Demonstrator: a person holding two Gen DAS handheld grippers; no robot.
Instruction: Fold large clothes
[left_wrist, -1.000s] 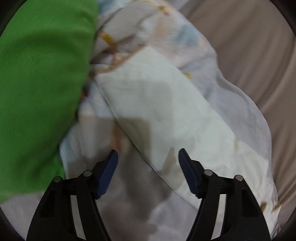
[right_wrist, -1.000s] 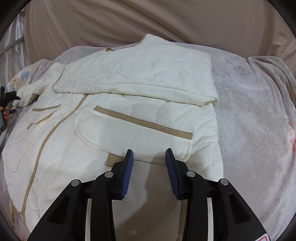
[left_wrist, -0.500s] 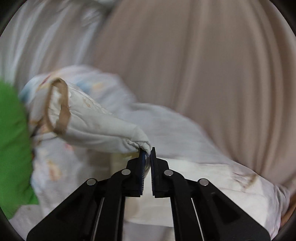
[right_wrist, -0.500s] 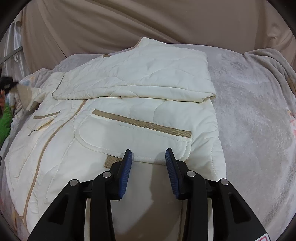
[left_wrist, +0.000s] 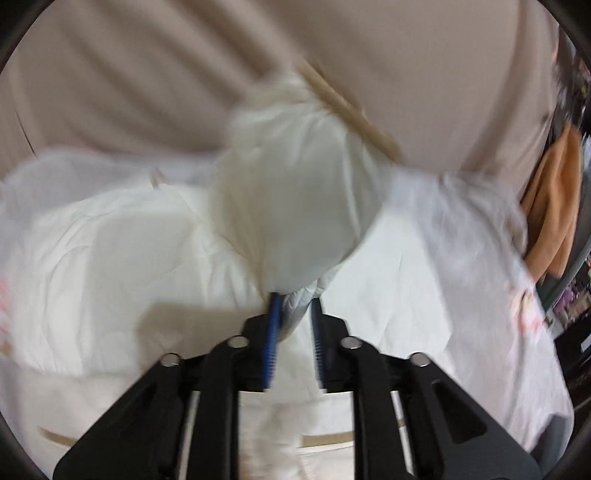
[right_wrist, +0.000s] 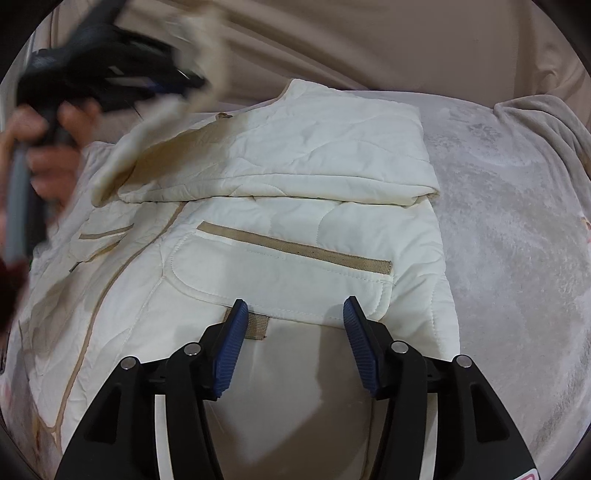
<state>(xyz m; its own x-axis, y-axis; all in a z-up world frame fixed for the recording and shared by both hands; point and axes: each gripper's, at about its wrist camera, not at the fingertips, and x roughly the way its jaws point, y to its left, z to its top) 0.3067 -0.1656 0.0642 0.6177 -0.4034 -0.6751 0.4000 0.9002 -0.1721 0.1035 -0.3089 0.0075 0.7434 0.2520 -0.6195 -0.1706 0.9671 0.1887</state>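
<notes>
Backing grey blanket (right_wrist: 517, 236), beige curtain (right_wrist: 369, 37)

Sleeve (left_wrist: 295, 206): smeared by motion in the left wrist view; its end is buried between the left gripper (left_wrist: 293, 314) pads, so the pinched part cannot be seen.
Tan trim (left_wrist: 347, 107): a streak only, seams unreadable.
Jacket (right_wrist: 295, 229): lower hem covered by the right gripper (right_wrist: 293, 314); left edge runs out of the picture.
Hand (right_wrist: 51, 155): blurred, cut by the left edge of the right wrist view.
Orange cloth (left_wrist: 554, 206): at the rim, too blurred to name.
Blanket (right_wrist: 517, 240): its pink print too small to make out.
</notes>
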